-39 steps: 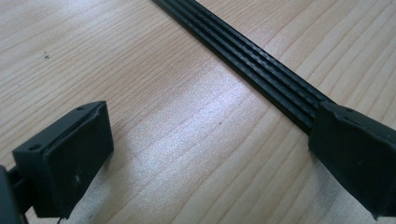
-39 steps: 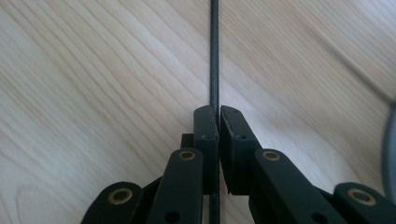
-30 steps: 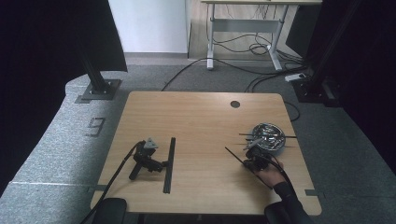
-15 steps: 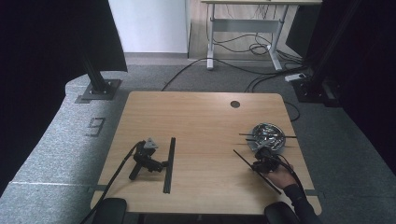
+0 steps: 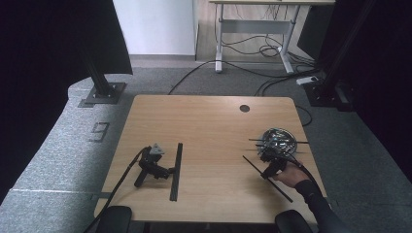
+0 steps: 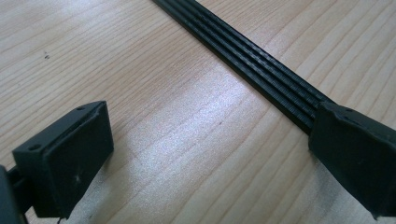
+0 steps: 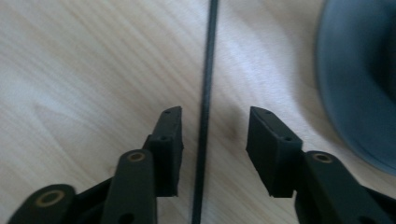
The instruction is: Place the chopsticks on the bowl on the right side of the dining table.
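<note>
My right gripper [image 5: 270, 164], held in a hand at the table's right, points down over a thin black rod [image 5: 266, 178] lying on the wood. Its jaws have just been opening. In the right gripper view the rod [image 7: 208, 70] runs between the pads of this gripper [image 7: 215, 135] with a gap on each side. My left gripper [image 5: 167, 171] lies on the table at the left, open. One fingertip rests beside a flat ribbed black strip [image 5: 176, 170]. The left gripper view shows the gripper [image 6: 210, 154] with bare wood between its jaws and the strip [image 6: 252, 60] passing behind the right one.
A grey bowl [image 5: 278, 140] with several black rods sticking out stands just beyond the right hand; its rim [image 7: 355, 84] is close on the right. A round cable hole [image 5: 244, 108] sits at the table's far edge. The left gripper's cable [image 5: 119, 187] trails off the near edge.
The right hand and the thin rod have shifted slightly right and toward the near edge. The left gripper and the strip have stayed put.
</note>
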